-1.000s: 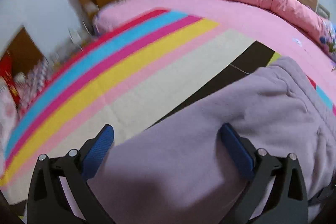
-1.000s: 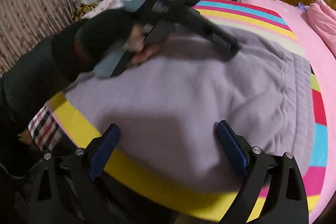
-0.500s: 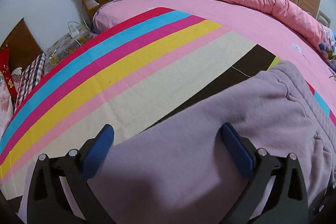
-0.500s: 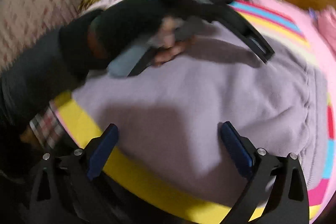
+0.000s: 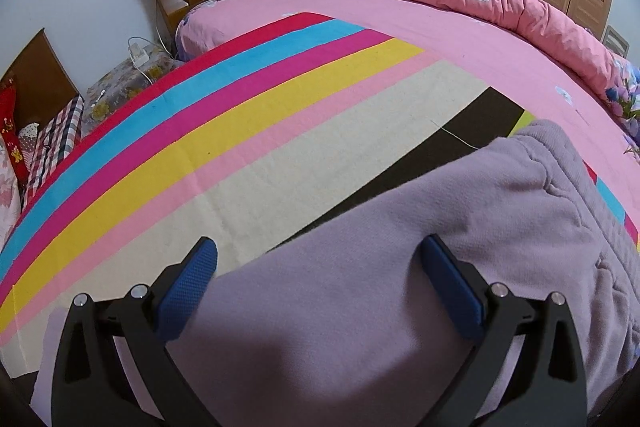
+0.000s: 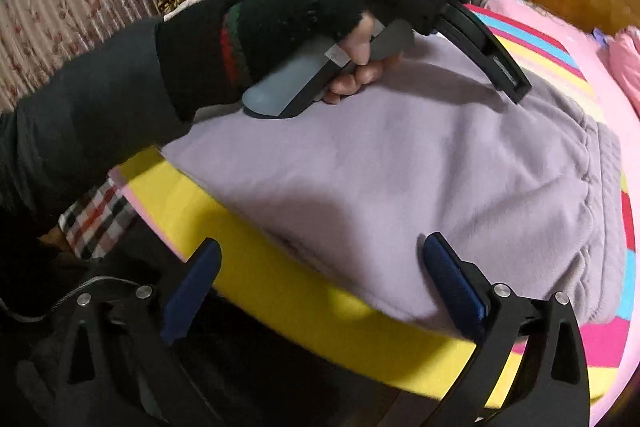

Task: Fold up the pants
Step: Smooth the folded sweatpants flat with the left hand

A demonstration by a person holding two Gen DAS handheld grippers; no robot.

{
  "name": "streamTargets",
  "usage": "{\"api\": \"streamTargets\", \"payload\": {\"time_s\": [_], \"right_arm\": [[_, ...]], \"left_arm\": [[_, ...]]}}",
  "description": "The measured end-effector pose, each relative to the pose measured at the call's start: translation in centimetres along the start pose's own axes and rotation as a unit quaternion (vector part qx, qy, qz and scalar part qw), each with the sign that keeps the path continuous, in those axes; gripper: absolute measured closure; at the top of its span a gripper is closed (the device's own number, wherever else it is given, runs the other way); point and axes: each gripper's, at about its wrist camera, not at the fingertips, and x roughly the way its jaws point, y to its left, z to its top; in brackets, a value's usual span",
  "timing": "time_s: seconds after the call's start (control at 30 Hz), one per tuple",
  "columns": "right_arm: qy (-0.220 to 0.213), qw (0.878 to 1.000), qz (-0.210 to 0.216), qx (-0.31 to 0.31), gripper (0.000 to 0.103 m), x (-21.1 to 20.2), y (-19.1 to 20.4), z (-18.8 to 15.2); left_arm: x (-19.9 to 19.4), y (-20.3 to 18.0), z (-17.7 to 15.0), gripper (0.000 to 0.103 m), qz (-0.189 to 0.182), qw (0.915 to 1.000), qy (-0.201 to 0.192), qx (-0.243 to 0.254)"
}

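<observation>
Left tool [image 5: 318, 269] steadying over lilac sweatpants [image 5: 400, 287], spread wide, gripping nothing; right tool [image 6: 320, 267] likewise released, hovering at bed's near edge [image 6: 320, 311]; fold apparently settling.

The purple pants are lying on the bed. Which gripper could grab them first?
Probably the left hand-held gripper. It is open and low over the purple pants, with fabric between its fingers. The right hand-held gripper is open too, but sits back at the striped blanket's edge, nearer the pants' border.
</observation>
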Motion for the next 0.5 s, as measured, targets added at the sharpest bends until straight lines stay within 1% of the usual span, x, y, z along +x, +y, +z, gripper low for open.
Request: {"api": "streamTargets", "payload": {"time_s": [0.07, 0.17, 0.2, 0.27, 0.3, 0.37, 0.4, 0.43, 0.47, 0.5], "right_arm": [[0.003, 1.000, -0.006, 0.003, 0.005, -0.4, -0.1, 0.2], [-0.027, 0.999, -0.022, -0.004, 0.005, -1.7, 0.3, 2.0], [-0.042, 0.999, -0.027, -0.006, 0.005, -2.0, 0.3, 3.0], [-0.063, 0.997, -0.036, -0.003, 0.005, -2.1, 0.3, 4.6], [-0.068, 0.997, -0.043, -0.001, 0.005, -1.6, 0.2, 5.7], [-0.065, 0.997, -0.048, 0.001, 0.005, 0.0, 0.2, 8.0], [-0.063, 0.997, -0.038, -0.002, 0.005, 1.2, 0.0, 9.4], [-0.056, 0.998, -0.019, -0.004, 0.005, 2.6, -0.1, 11.0], [-0.049, 0.999, 0.001, -0.004, 0.005, 3.9, 0.1, 12.2], [-0.041, 0.999, 0.020, -0.004, 0.005, 5.4, 0.2, 13.6]], "left_arm": [[-1.1, 0.3, -0.3, 0.002, 0.011, 0.9998, -0.019, -0.003], [-5.5, 1.7, -1.6, 0.002, 0.030, 0.9971, -0.069, -0.010], [-7.8, 3.2, -3.0, 0.002, 0.035, 0.9949, -0.090, -0.027], [-10.0, 6.1, -5.3, 0.002, 0.047, 0.9927, -0.090, -0.066], [-11.0, 8.1, -6.9, 0.002, 0.051, 0.9905, -0.085, -0.095], [-12.6, 13.1, -11.0, 0.002, 0.061, 0.9801, -0.060, -0.179], [-13.4, 15.8, -13.7, 0.002, 0.073, 0.9701, -0.043, -0.227], [-13.7, 17.3, -15.3, 0.002, 0.083, 0.9637, -0.034, -0.251], [-14.4, 19.1, -17.5, 0.002, 0.103, 0.9553, -0.023, -0.276], [-14.8, 19.8, -18.7, 0.002, 0.115, 0.9510, -0.020, -0.286]]}}
